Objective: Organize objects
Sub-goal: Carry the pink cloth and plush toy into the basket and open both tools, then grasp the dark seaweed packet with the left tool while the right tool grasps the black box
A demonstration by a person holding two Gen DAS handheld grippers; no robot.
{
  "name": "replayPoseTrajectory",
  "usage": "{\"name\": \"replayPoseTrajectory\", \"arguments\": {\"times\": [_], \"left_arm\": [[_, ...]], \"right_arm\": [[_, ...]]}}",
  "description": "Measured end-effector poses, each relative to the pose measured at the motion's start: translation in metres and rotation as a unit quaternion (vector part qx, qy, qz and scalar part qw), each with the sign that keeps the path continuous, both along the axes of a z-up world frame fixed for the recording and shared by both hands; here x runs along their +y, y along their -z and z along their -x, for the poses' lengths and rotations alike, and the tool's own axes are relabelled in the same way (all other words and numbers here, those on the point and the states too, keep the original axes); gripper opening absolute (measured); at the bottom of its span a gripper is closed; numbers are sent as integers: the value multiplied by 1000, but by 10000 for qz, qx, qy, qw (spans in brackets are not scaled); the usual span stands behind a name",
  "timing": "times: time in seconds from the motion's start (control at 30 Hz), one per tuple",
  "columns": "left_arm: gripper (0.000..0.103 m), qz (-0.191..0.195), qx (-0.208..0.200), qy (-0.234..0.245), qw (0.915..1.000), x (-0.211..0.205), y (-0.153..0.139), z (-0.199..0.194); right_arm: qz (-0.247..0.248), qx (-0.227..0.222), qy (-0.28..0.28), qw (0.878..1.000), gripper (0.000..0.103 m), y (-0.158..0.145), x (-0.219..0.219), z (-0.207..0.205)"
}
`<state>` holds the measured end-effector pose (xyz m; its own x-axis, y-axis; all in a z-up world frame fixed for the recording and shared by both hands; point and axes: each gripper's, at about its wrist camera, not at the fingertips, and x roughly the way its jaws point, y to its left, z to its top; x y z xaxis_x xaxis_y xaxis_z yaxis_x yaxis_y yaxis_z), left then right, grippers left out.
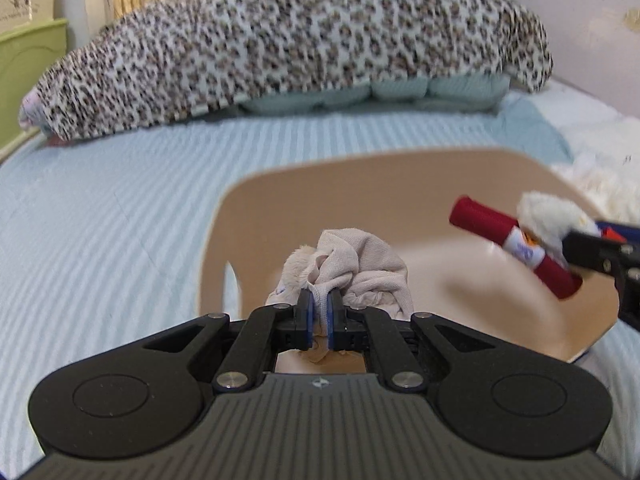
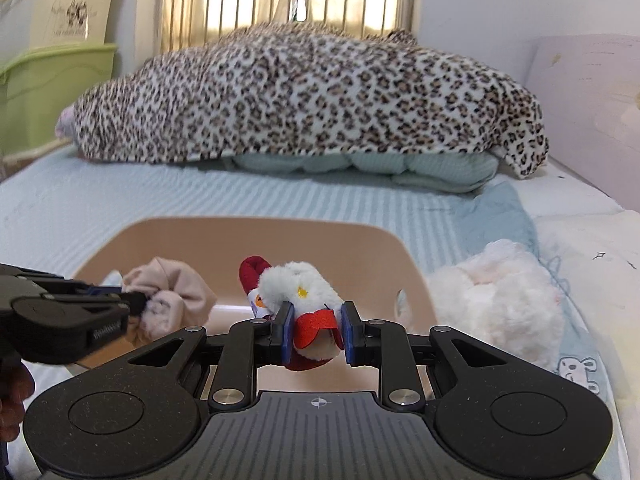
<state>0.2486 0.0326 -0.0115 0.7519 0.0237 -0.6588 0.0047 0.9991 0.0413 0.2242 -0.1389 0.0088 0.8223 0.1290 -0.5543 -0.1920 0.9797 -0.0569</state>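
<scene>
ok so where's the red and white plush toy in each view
Left wrist view: the red and white plush toy is at the right edge, held in the right claw over the tan bin.
Right wrist view: bottom centre, clamped in that claw.
Shared landmark: the leopard-print blanket behind.

Bed (image 2: 120, 200): tan bin (image 2: 256, 236), leopard blanket (image 2: 312, 92).

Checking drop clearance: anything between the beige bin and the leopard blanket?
Bare striped bedsheet only, between the beige bin and the leopard blanket; both wrist views show it.
</scene>
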Motion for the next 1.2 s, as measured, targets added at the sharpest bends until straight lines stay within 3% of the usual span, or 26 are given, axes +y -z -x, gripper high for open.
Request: {"name": "replayPoseTrajectory", "arguments": {"times": [0.13,0.2,0.27,0.33,0.37,0.67,0.9,1.2], "left_arm": [[13,40,79,81,9999,4,5,2],[23,40,6,108,9999,3,-2,8],[77,64,-68,93,9999,3,-11,14],[89,39,-288,54,9996,1,-21,26],[89,-16,-360,56,9993,1,-26,32],[96,-2,-414,91,9991,11,-51,75],[96,3,-115,133,9998,22,-43,99],[96,-83,608,124,9980,27,1,96]], "right_arm": [[11,97,-23,10000,32,5,2,1],[-45,122,-45,9999,39,2,1,5],[-107,120,-50,9999,46,-2,-2,12],[-151,80,-46,9998,56,-9,-6,22],[-179,65,-39,9998,65,-12,-8,27],[-274,78,-77,9996,91,-32,-25,66],[-102,258,-118,9995,94,-24,-26,89],[125,794,14,9968,94,20,-36,89]]}}
